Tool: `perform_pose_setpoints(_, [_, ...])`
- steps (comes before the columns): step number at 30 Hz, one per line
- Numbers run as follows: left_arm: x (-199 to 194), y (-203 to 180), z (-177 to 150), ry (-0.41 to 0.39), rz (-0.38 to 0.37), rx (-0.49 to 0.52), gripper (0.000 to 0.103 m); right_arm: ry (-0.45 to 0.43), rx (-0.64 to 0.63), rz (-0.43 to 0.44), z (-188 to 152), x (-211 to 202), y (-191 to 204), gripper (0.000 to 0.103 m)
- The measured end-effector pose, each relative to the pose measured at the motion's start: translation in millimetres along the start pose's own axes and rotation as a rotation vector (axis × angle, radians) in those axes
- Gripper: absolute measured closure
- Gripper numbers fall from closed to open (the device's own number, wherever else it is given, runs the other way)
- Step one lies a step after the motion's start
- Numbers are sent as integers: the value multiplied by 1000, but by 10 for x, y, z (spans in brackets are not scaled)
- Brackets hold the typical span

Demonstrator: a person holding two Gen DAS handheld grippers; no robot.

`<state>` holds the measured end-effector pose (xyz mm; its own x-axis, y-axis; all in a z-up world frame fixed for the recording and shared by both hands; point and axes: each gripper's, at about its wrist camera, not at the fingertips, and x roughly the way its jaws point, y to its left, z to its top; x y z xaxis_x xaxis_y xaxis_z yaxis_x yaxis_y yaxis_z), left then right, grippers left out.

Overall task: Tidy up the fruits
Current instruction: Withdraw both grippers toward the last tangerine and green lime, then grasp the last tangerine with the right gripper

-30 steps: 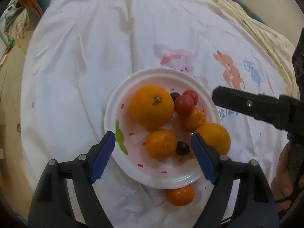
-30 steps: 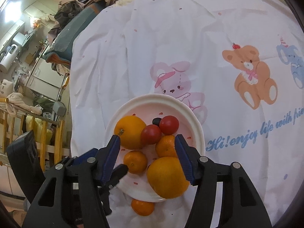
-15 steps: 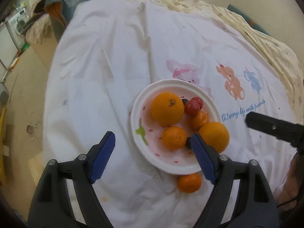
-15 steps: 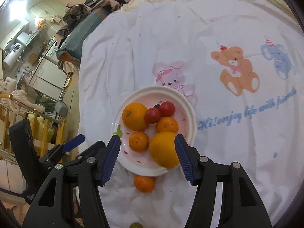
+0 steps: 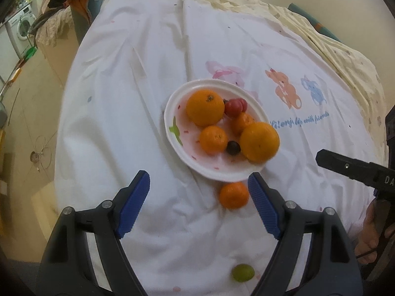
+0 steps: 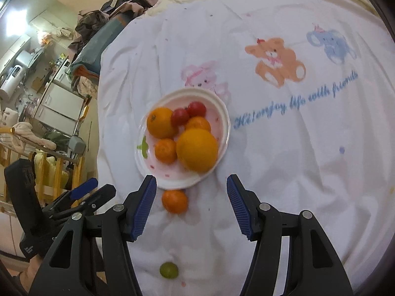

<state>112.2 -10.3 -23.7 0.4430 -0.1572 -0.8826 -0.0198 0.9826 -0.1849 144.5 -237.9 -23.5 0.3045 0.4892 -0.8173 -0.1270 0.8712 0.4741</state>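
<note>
Bedsheet (image 5: 138, 79) under all | plate (image 5: 170, 113) holds two oranges (image 5: 204, 107), mandarins, tomatoes, dark grape | loose mandarin (image 5: 234, 195) just beside rim, green grape (image 5: 243, 272) nearer | left gripper (image 5: 198, 203), right gripper (image 6: 191, 207) both apart, empty | step: collecting strays; next: lower onto mandarin, close gently.
</note>
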Motion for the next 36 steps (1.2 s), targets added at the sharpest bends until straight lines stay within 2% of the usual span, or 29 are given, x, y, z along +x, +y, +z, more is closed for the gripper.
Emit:
perform_pose_setpoints(2, [-16, 4, -64, 9, -7, -3, 24, 20, -1, -23, -82, 17, -1, 41])
perform_pose_setpoints(5, [-18, 15, -152, 34, -25, -10, 24, 41, -4, -13, -185, 52, 5, 41])
perform_pose_setpoints(11, [-24, 11, -269, 50, -9, -6, 24, 101, -14, -38, -356, 266, 66, 40])
perform_pose_setpoints(13, [-11, 29, -266, 56, -7, -6, 24, 121, -37, -62, -395, 378, 129, 33])
perform_pose_setpoints(17, [13, 122, -270, 63, 0, -34, 24, 160, -70, -112, -428, 638, 243, 29])
perform_pose_setpoints(22, [82, 247, -262, 87, 6, -85, 24, 177, -129, -197, -408, 939, 406, 28])
perform_pose_setpoints(29, [84, 350, -251, 85, -7, -129, 24, 212, -155, -250, -427, 1287, 575, 28])
perform_pose_setpoints(36, [100, 415, -206, 81, -13, -166, 24, 192, -185, -290, -393, 1336, 600, 30])
